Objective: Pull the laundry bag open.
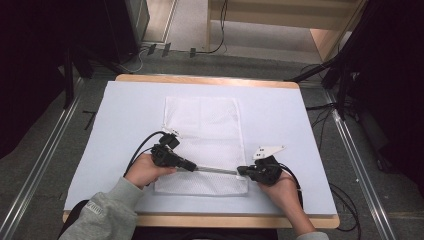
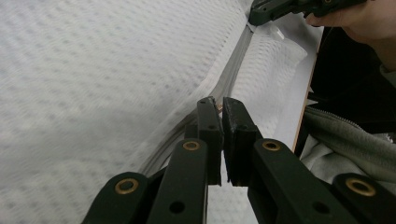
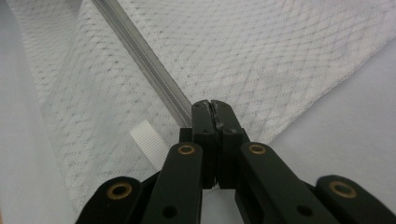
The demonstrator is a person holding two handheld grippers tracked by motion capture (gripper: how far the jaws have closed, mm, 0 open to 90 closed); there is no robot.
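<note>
A white mesh bag lies flat on the light table cover. Its grey zipper runs across the bag near the front edge. My left gripper is at the zipper's left part, and its jaws pinch a small coppery zipper pull. At the zipper's right end, my right gripper is shut on the zipper tape and mesh, jaws pressed together. The zipper stretches straight between the two grippers, and the right gripper appears at the far end in the left gripper view.
A white ribbed tab lies on the mesh beside the right jaws. The table's wooden edge borders the cover at the back. Cables and dark stands are on the floor around the table. A grey sleeve comes in at the bottom left.
</note>
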